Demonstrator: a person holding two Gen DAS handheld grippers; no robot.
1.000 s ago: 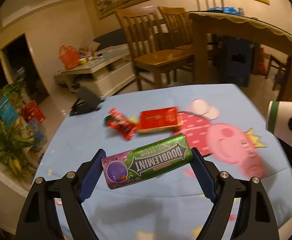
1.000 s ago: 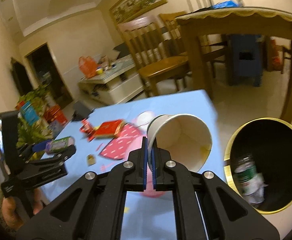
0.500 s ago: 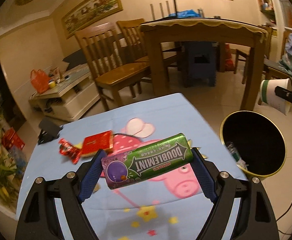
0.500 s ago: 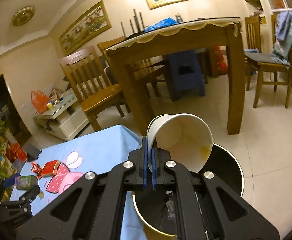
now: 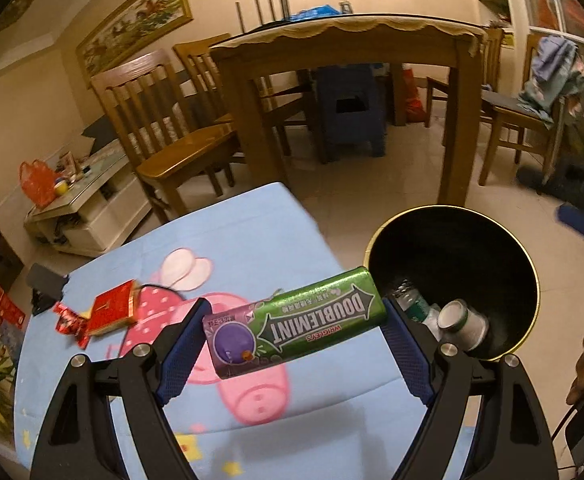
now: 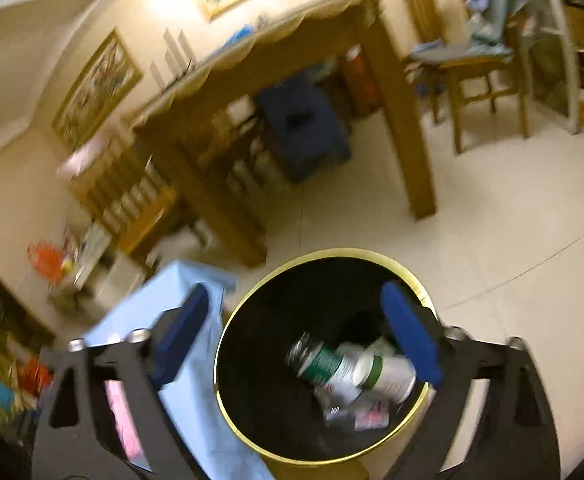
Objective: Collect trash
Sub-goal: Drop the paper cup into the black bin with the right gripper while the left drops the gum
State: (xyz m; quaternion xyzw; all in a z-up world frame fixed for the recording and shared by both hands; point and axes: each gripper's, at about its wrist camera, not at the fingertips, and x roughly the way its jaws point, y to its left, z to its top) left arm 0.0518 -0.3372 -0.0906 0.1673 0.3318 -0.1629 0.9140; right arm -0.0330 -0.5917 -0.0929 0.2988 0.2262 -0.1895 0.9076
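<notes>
Now left gripper (image 5: 294, 334) clamps gum box (image 5: 296, 322) short of bin (image 5: 452, 216), right gripper (image 6: 312, 336) w/ jaws just opened, empty; early release may drop box on table (image 5: 232, 220).

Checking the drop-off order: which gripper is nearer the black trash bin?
Right. The right gripper hangs open directly over the trash bin; the left gripper, clamping the gum pack, sits beside it above the table.

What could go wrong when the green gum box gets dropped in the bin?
1. The left gripper holds the gum box over the blue table's edge, not yet above the bin. Let go now, it would probably miss.
2. It is pinched only at its two ends, tilted, so it might slip early.
3. The right gripper, jaws just opened and empty, hovers over the bin; the grippers could bump.
</notes>
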